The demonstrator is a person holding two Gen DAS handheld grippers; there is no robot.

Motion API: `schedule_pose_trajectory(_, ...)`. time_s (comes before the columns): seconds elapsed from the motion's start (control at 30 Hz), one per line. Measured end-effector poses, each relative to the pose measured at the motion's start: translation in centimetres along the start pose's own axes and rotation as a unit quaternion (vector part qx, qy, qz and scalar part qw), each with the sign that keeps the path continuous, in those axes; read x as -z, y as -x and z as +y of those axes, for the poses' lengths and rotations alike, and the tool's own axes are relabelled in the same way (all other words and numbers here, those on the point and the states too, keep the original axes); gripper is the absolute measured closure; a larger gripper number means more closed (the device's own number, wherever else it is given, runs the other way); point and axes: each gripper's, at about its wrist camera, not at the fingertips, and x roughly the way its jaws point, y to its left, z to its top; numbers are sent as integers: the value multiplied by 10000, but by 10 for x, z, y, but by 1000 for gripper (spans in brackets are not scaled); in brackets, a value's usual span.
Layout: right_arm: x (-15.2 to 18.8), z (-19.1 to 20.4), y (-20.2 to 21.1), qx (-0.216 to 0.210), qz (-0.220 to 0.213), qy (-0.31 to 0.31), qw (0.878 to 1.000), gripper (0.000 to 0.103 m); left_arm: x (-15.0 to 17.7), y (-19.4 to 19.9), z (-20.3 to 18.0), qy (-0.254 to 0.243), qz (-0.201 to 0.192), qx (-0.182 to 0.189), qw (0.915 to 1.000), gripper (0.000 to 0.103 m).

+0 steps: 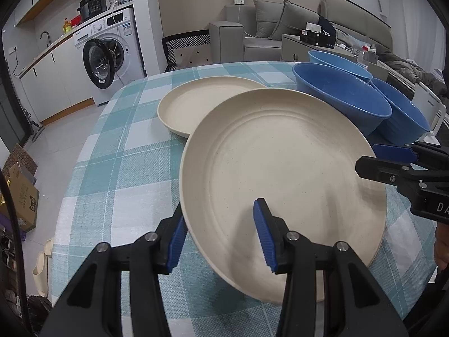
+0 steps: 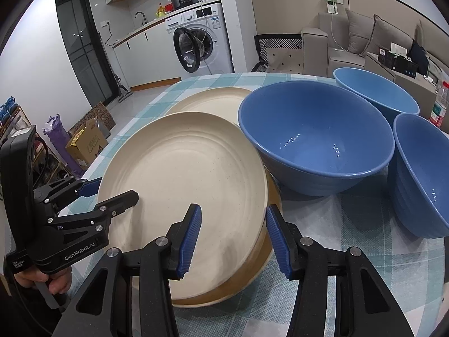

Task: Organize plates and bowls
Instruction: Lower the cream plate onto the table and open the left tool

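A large cream plate [image 1: 283, 179] [image 2: 182, 185] is tilted above the checked table, over another plate [image 2: 252, 278] under its near edge. My left gripper [image 1: 221, 236] is open, its jaws straddling the plate's left rim; it also shows in the right wrist view [image 2: 112, 189]. My right gripper [image 2: 233, 237] is open, its jaws straddling the plate's right rim; it shows in the left wrist view [image 1: 367, 158]. A second cream plate [image 1: 193, 104] [image 2: 213, 101] lies behind. Three blue bowls [image 2: 314, 140] [image 2: 373, 90] [image 2: 423, 174] stand to the right.
The round table [image 1: 112, 168] has a teal checked cloth. A plastic bottle [image 2: 440, 104] stands at the far right. Boxes [image 2: 87, 140] sit on the floor to the left. A washing machine [image 1: 112, 53] and a grey sofa [image 1: 269, 28] stand beyond the table.
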Motion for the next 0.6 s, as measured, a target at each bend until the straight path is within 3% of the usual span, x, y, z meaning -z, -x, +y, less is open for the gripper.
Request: schedule_pose_trajectory(0.6, 4, 3, -4, 207, 196, 67, 9996, 53, 4, -5, -10, -68, 23, -17, 10000, 57)
